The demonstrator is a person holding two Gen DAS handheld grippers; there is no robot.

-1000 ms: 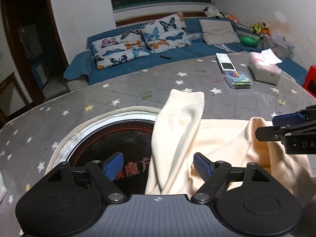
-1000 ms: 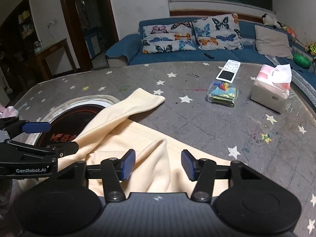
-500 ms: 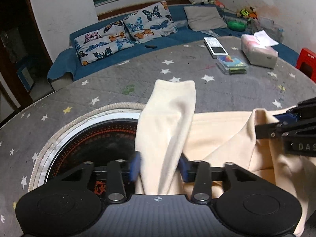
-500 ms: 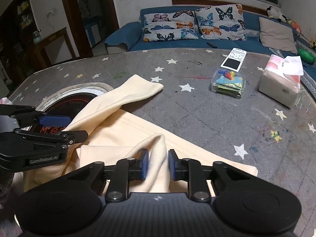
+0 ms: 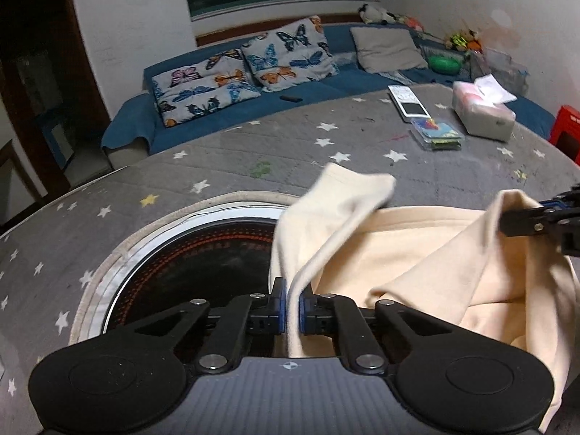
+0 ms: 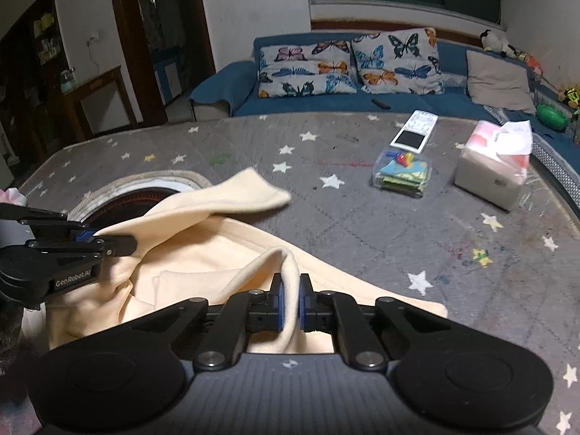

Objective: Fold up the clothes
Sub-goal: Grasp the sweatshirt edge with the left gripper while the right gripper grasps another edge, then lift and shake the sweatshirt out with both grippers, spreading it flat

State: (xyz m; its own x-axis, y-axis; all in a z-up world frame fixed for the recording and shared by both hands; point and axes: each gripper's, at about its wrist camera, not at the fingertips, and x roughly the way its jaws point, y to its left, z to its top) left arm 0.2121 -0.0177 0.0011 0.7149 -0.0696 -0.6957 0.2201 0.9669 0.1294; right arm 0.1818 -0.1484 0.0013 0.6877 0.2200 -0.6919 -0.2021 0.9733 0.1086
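A cream garment (image 5: 417,250) (image 6: 203,253) lies bunched at the near edge of the grey star-print table cover (image 5: 326,145) (image 6: 362,217), one sleeve stretched away from me. In the left wrist view my left gripper (image 5: 293,308) is shut on a fold of the cloth near the sleeve's base. My right gripper (image 6: 289,302) pinches a raised ridge of the same garment, its blue pads pressed on the fabric. Each gripper shows in the other's view: the right one (image 5: 536,217) at the right edge, the left one (image 6: 90,241) at the left, both gripping cloth.
A round dark inset with a pale rim (image 5: 203,253) (image 6: 137,192) sits under the garment's left side. Farther back lie a clear box of coloured items (image 6: 402,174), a white remote (image 6: 415,130) and a tissue box (image 6: 489,166). A blue sofa (image 6: 326,101) with butterfly cushions stands beyond.
Both grippers went from open around the cloth to shut on it. The pinched folds have lifted, and the sleeve has shifted slightly.
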